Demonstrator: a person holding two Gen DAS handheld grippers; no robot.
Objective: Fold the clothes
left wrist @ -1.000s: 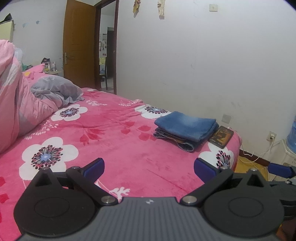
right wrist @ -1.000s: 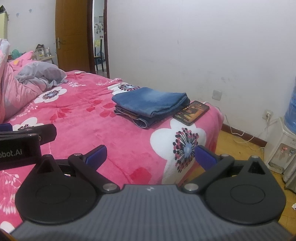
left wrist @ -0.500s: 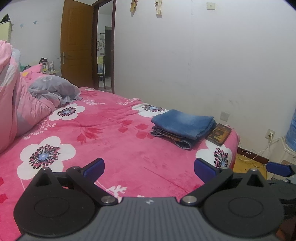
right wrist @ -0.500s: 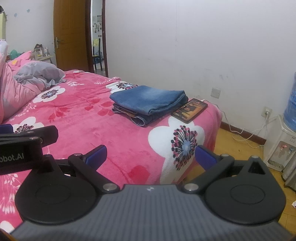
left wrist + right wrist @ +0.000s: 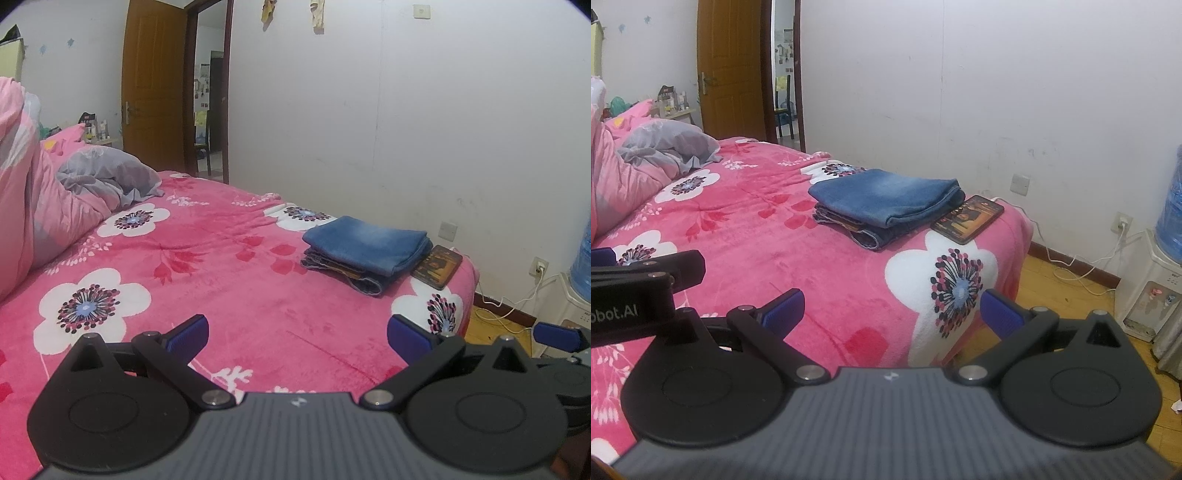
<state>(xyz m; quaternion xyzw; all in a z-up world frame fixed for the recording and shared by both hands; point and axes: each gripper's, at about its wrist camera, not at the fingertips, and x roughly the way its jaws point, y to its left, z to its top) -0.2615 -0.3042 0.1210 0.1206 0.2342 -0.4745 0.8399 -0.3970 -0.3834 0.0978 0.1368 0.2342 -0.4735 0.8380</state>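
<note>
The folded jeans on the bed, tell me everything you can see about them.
The jeans are blue denim, faded paler across the top, folded into a neat, thick rectangular stack. Darker layers and a hem end stick out at the bottom front. They lie flat on the pink flowered blanket near the bed's far corner by the wall. A phone lies right beside them; whether it touches is unclear. Neither gripper is near them.

Pink floral plush blanket point(image 5: 229, 280) covers the bed. Dark rectangular phone point(image 5: 967, 218) lies flat near the bed's far corner, screen lit. Crumpled grey pillow point(image 5: 107, 177) rests against a pink quilt point(image 5: 44, 206). Brown wooden door point(image 5: 729, 66) stands open. White water dispenser point(image 5: 1148, 291) stands on the floor.
</note>
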